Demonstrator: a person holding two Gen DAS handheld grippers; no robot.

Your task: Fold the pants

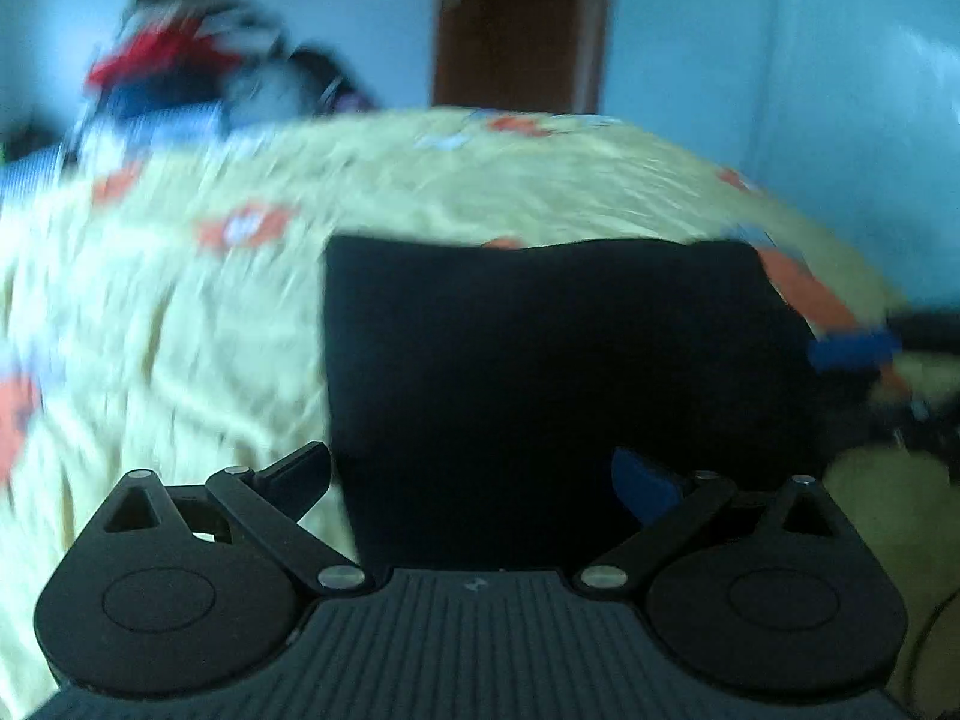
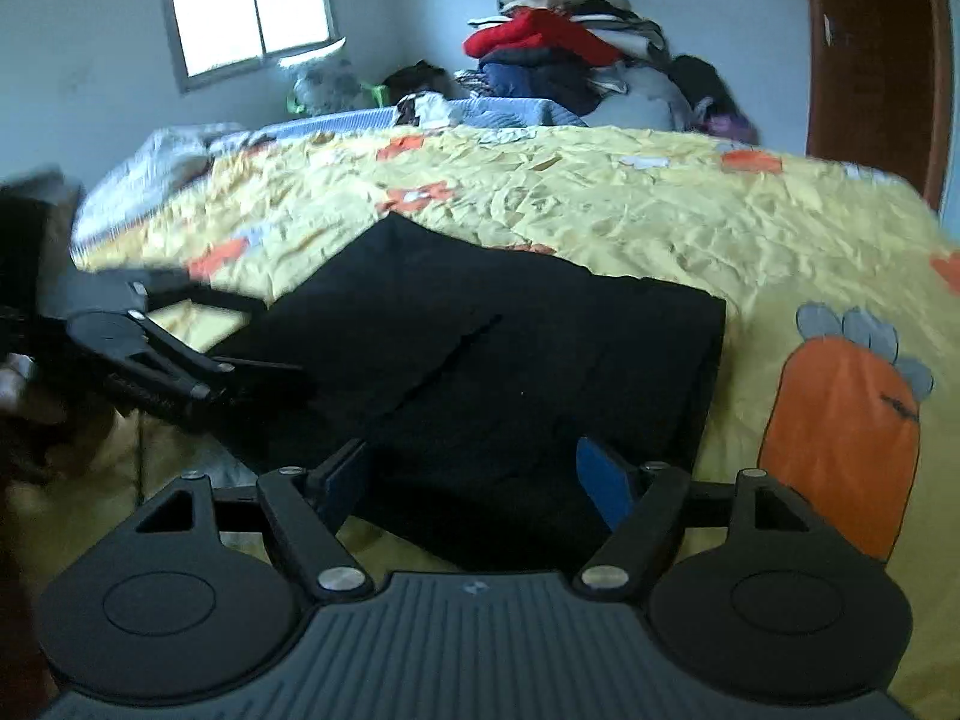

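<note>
Pants (image 2: 480, 372) seemingly between spread right tongs (image 2: 480, 480)

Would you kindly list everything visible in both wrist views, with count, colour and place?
Folded black cloth pants: one, black, lying flat on the bedspread near its front edge.
Yellow quilted bedspread with orange carrot prints: one, yellow and orange, covering the bed.
Heap of mixed clothes: one pile, red, navy, white and dark, behind the bed by the far wall.
Bright window: one, grey frame, far wall upper left.
Brown wooden door: one, brown, far right.
Left gripper: one, black, jaws open, at the pants' near edge.
Right gripper: one, black with blue pads, jaws open above the pants' near edge.
</note>
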